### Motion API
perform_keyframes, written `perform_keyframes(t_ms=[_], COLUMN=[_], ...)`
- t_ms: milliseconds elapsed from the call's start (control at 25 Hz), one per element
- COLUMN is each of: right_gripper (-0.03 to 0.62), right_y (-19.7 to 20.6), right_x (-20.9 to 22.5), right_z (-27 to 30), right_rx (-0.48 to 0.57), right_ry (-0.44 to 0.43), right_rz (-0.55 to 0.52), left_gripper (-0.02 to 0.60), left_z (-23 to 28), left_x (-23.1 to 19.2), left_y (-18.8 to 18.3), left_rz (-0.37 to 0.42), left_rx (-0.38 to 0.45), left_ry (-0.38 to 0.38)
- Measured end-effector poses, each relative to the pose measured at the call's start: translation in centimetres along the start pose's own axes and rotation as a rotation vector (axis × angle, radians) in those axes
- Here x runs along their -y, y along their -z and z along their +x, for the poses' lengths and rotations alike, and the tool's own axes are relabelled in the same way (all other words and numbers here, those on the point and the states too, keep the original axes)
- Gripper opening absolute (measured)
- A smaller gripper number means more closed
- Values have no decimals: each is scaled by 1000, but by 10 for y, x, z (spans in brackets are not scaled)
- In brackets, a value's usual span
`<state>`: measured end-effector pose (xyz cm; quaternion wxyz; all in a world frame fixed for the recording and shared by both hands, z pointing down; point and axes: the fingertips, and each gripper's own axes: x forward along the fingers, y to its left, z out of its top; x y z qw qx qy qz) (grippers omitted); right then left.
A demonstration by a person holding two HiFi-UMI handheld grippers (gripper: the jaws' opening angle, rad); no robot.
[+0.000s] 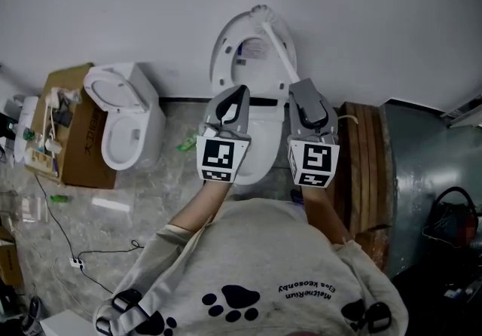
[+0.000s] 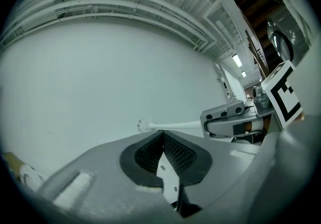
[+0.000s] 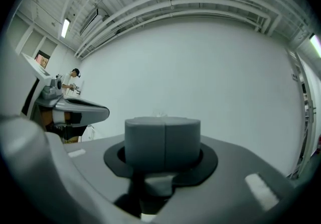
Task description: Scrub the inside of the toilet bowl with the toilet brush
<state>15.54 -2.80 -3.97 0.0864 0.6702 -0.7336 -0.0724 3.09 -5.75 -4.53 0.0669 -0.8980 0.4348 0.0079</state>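
Observation:
The white toilet [image 1: 260, 148] stands against the wall with its lid [image 1: 232, 48] raised; my grippers hide most of the bowl. My right gripper [image 1: 303, 92] is shut on the white toilet brush [image 1: 277, 42], which slants up and to the left across the raised lid, above the bowl. From the left gripper view the brush [image 2: 173, 126] sticks out sideways from the right gripper, its far end in the air before the wall. In the right gripper view the right gripper [image 3: 163, 126] shows closed jaws, only a sliver of brush above them. My left gripper [image 1: 238, 95] [image 2: 163, 136] is shut and empty, beside the right one.
A second white toilet [image 1: 124, 120] and a cardboard box [image 1: 75, 138] of small items stand on the left. Stacked wooden boards [image 1: 367, 169] and a grey metal machine [image 1: 429, 154] are on the right. Cables [image 1: 68, 240] trail over the floor at the lower left.

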Motion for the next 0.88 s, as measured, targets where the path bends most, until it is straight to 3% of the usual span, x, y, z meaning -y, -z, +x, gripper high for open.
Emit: perform_keyframes(t_ms=[320,880], right_gripper=[153,153], right_y=[32,44], right_x=[7,24], right_z=[-5,-8], right_rx=[-80,-88], right_ry=[-1,-25], right_rz=[28,47], left_gripper=[0,0], left_z=[2,10], left_x=[9,35], left_y=[17,33], left_rz=[-9,8], left_rx=[-29,-60], left_ry=[18,45])
